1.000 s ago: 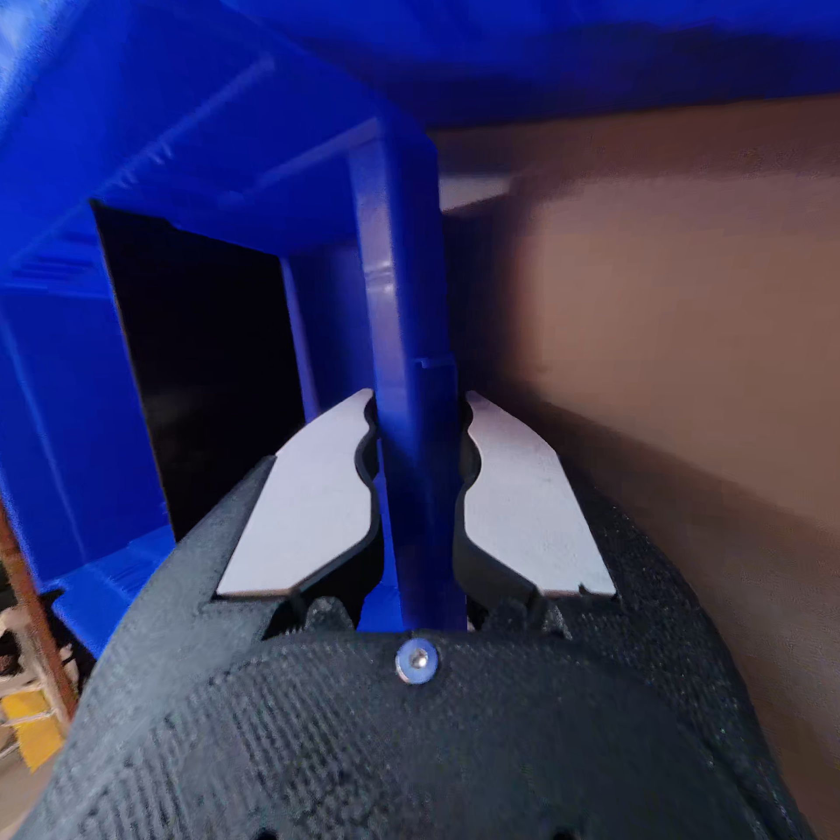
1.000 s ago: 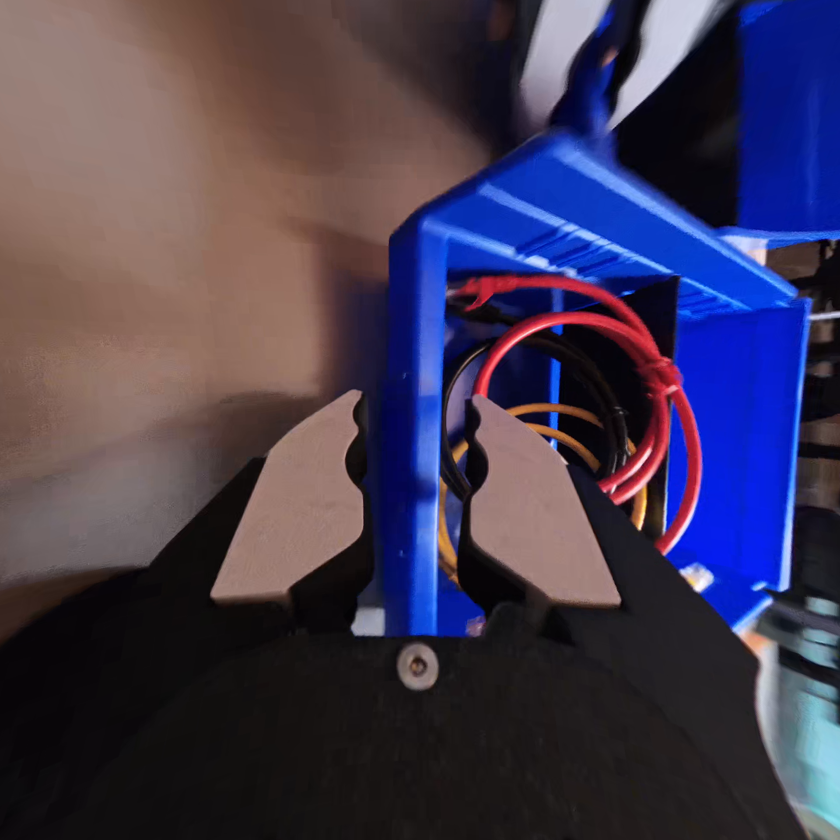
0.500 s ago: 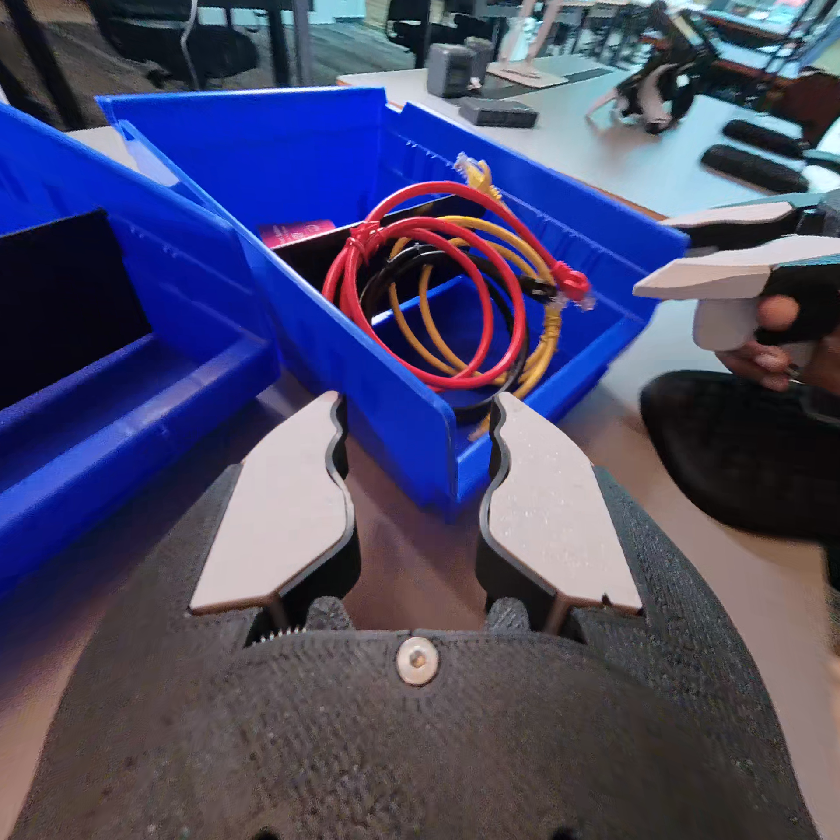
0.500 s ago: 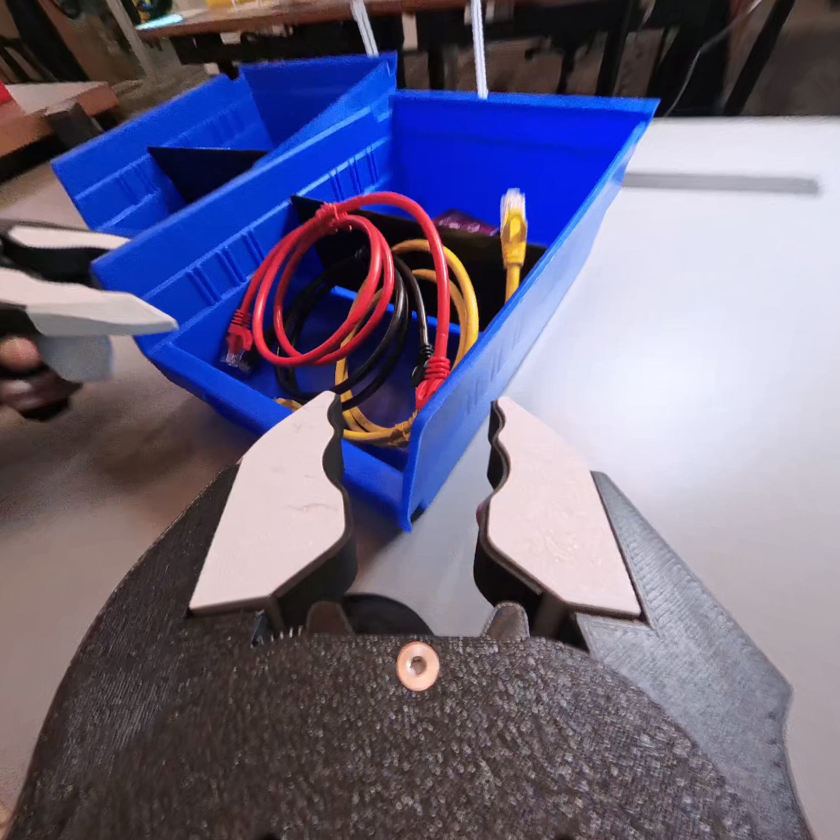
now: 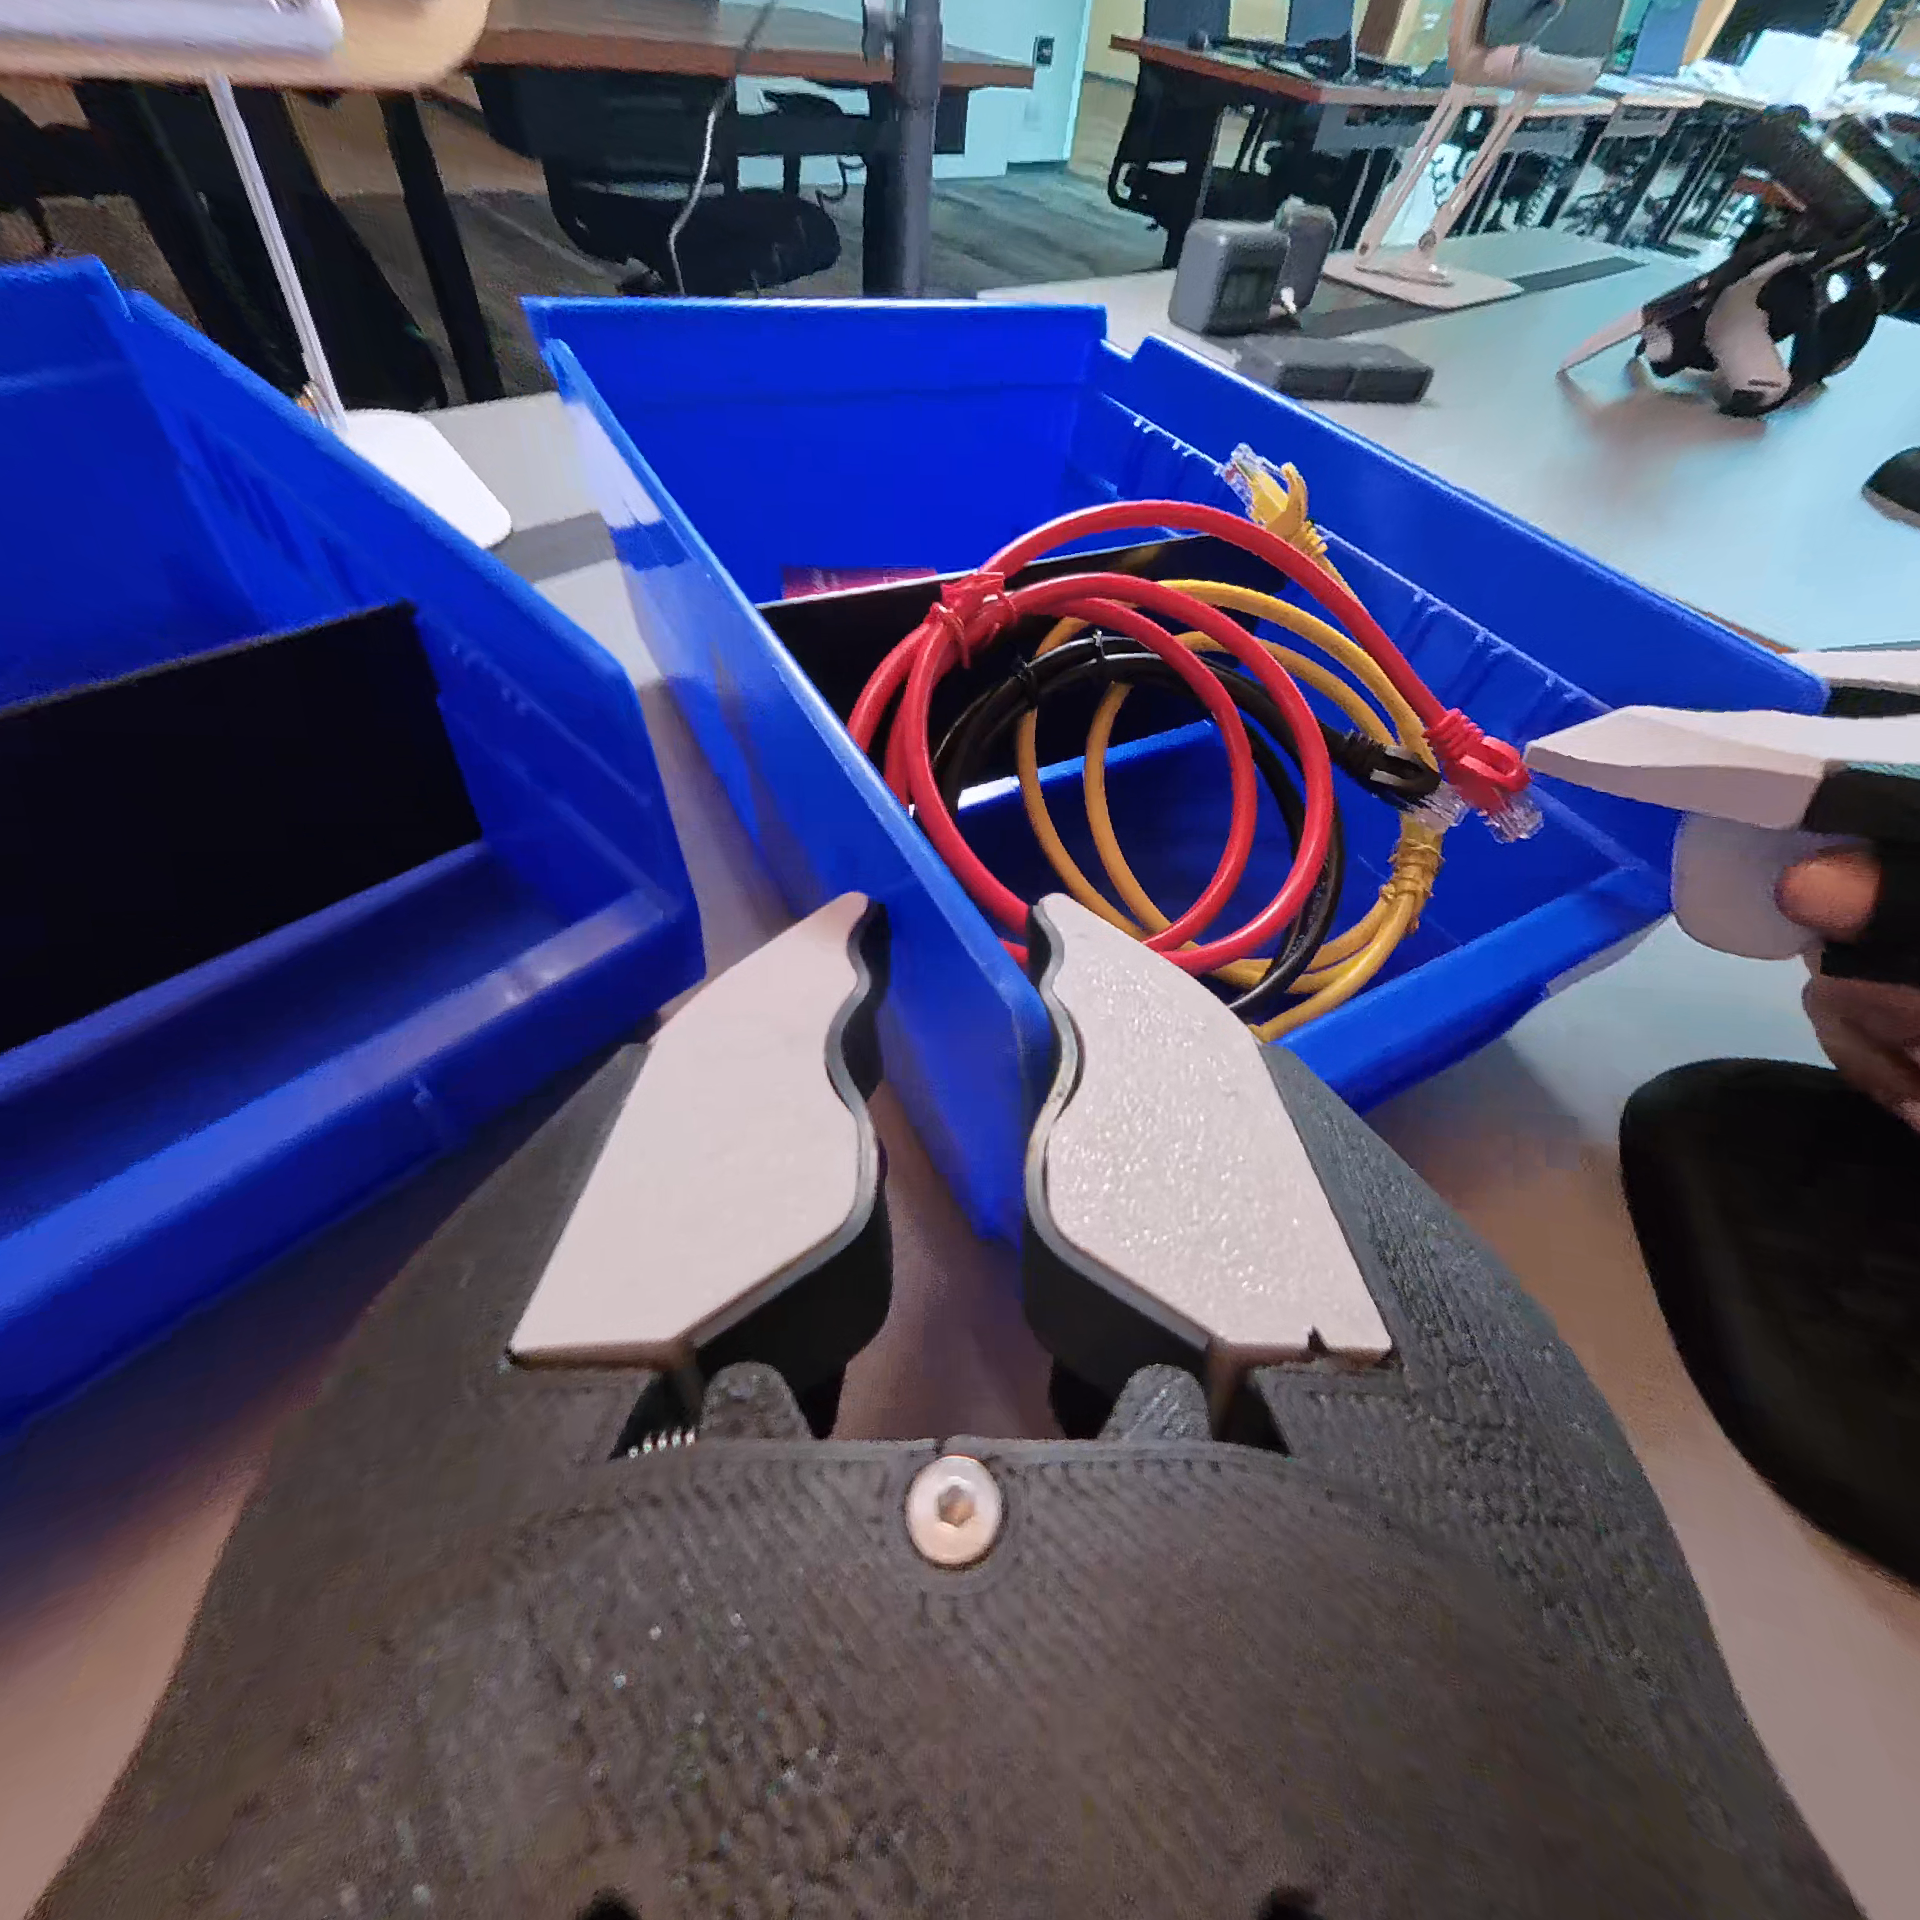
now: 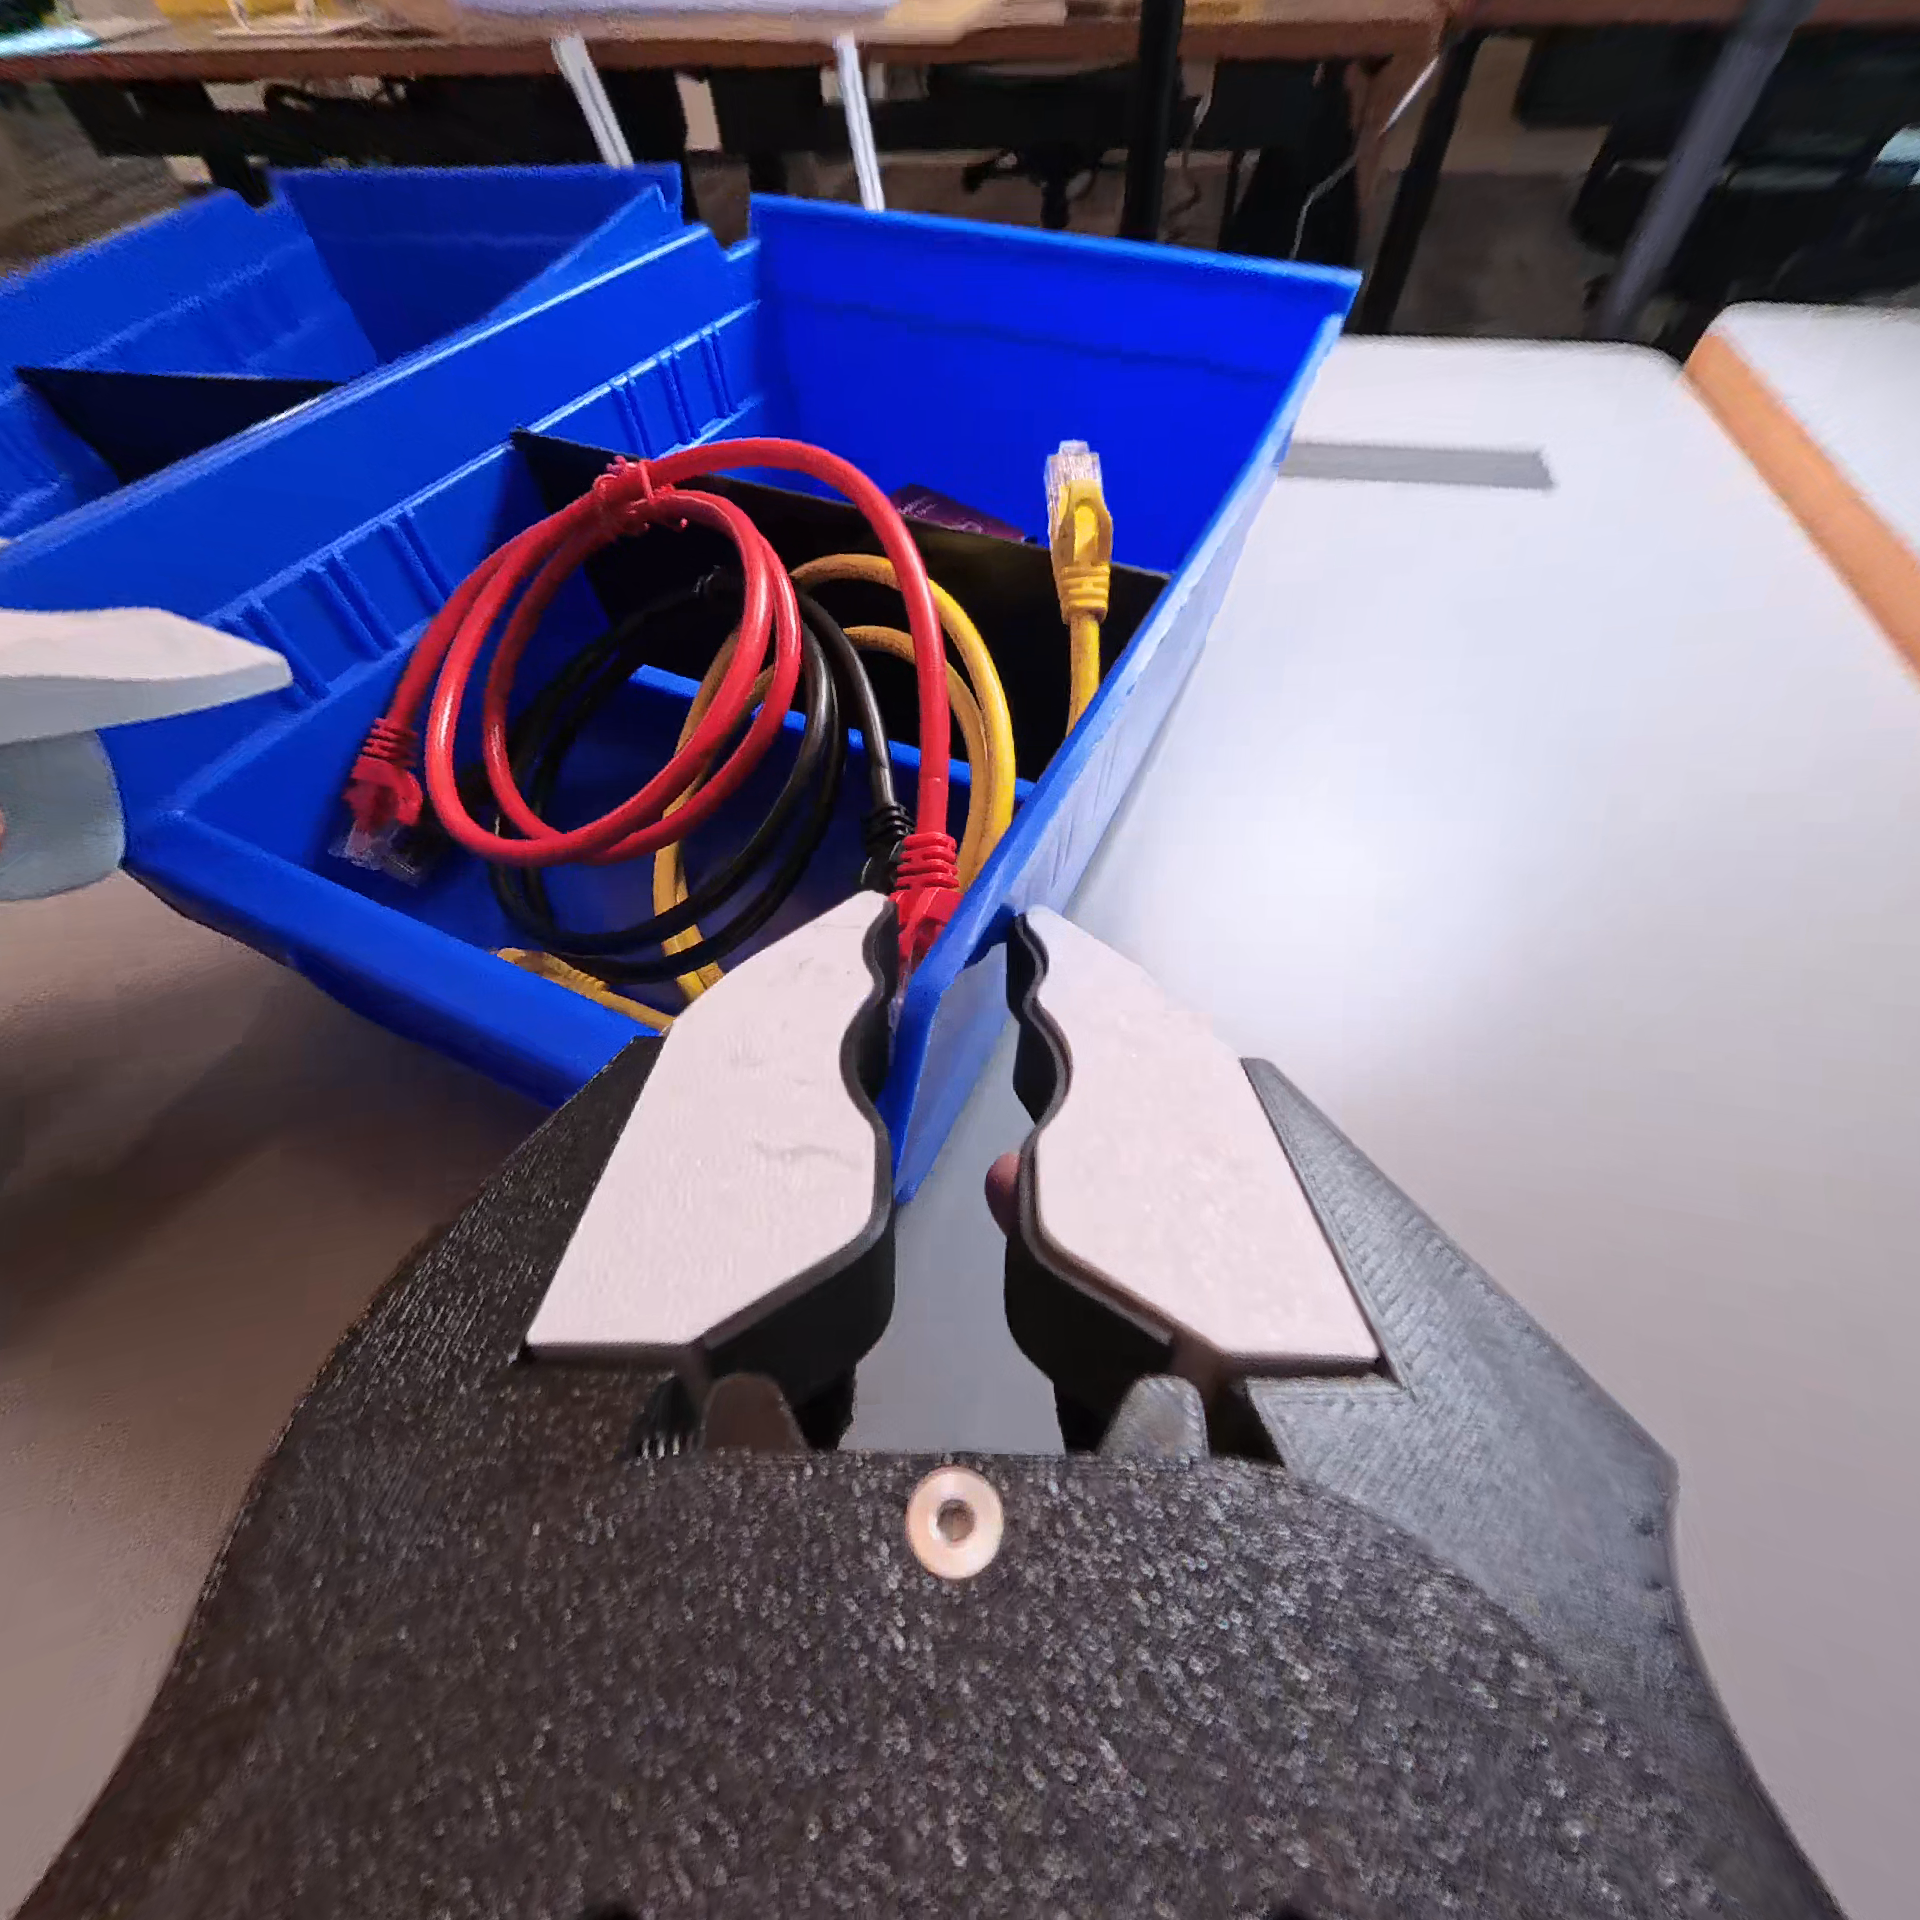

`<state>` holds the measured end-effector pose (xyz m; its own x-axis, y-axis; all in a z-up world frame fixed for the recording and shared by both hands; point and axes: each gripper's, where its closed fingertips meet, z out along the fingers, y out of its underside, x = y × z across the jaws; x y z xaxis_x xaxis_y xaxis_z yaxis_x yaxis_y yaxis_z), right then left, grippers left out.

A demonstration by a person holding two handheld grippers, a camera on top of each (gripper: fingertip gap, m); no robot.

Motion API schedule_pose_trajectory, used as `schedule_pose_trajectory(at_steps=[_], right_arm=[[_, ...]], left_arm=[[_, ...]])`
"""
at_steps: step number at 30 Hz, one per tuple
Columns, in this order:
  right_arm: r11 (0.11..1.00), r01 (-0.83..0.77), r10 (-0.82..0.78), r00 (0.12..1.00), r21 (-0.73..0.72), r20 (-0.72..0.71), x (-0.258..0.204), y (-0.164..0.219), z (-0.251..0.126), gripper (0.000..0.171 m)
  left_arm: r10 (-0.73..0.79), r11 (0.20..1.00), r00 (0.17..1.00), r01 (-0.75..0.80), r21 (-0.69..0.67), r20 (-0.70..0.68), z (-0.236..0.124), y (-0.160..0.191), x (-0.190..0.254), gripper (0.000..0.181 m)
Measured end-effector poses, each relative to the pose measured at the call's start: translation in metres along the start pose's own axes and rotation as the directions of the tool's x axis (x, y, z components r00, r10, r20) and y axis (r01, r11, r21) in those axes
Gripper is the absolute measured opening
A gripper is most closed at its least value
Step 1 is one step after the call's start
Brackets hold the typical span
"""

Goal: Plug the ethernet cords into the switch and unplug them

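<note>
centrally, a blue bin stands on the pale counter, and both tools straddle its side walls near the front corners. left tool: its two grey fingers sit on either side of the bin's left wall, one inside and one outside, with a visible gap to the wall, so the tool is parted and grasps nothing. right tool: its fingers likewise flank the bin's right wall, spread apart and not clenched on it. inside the bin's front compartment lie three coiled ethernet cords, overlapping one another: a red cord tied with a red twist, a black cord and a yellow cord. one yellow plug stands upright against the right wall; one red plug rests near the low front lip, another red plug just beside the right tool's inner finger. a black divider crosses the bin behind the cords. a second blue bin, also with a black divider, stands just beside the first on its left. the switch cannot be made out in either view.
</note>
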<state>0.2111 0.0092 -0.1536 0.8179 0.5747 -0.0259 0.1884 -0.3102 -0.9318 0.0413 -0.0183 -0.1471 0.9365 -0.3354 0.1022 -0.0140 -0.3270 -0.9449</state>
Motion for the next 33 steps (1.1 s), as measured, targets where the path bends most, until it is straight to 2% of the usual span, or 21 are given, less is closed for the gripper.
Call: schedule_pose_trajectory(at_steps=[3,7,12,16,21,25,29,33], right_arm=[[0.994,0.077,-0.073,0.996,0.074,-0.058,-0.002,-0.024,-0.019,0.020],[0.971,0.140,-0.131,0.990,0.192,-0.060,-0.024,-0.079,-0.041,0.020],[0.920,0.215,-0.237,0.971,0.329,0.028,-0.098,-0.150,-0.039,0.021],[0.894,0.220,-0.295,0.944,0.389,0.145,-0.182,-0.182,-0.011,0.021],[0.900,0.199,-0.331,0.891,0.388,0.312,-0.292,-0.183,0.032,0.021],[0.919,0.197,-0.334,0.850,0.341,0.408,-0.365,-0.161,0.068,0.021],[0.940,0.214,-0.321,0.817,0.265,0.479,-0.411,-0.125,0.107,0.021],[0.956,0.227,-0.293,0.807,0.188,0.513,-0.427,-0.084,0.140,0.021]], left_arm=[[0.023,0.998,1.000,-0.023,0.064,0.014,-0.008,-0.021,0.004,0.022],[0.039,0.982,0.998,-0.049,0.183,0.059,-0.040,-0.068,-0.003,0.019],[0.052,0.948,0.973,-0.119,0.294,0.226,-0.117,-0.123,-0.055,0.015],[0.016,0.934,0.913,-0.159,0.321,0.408,-0.194,-0.135,-0.116,0.012],[-0.057,0.945,0.795,-0.152,0.290,0.603,-0.281,-0.108,-0.193,0.008],[-0.119,0.962,0.704,-0.094,0.257,0.700,-0.328,-0.067,-0.246,0.006],[-0.137,0.977,0.645,-0.039,0.212,0.752,-0.347,-0.023,-0.286,0.006],[-0.131,0.987,0.635,0.013,0.159,0.761,-0.339,0.018,-0.313,0.006]])
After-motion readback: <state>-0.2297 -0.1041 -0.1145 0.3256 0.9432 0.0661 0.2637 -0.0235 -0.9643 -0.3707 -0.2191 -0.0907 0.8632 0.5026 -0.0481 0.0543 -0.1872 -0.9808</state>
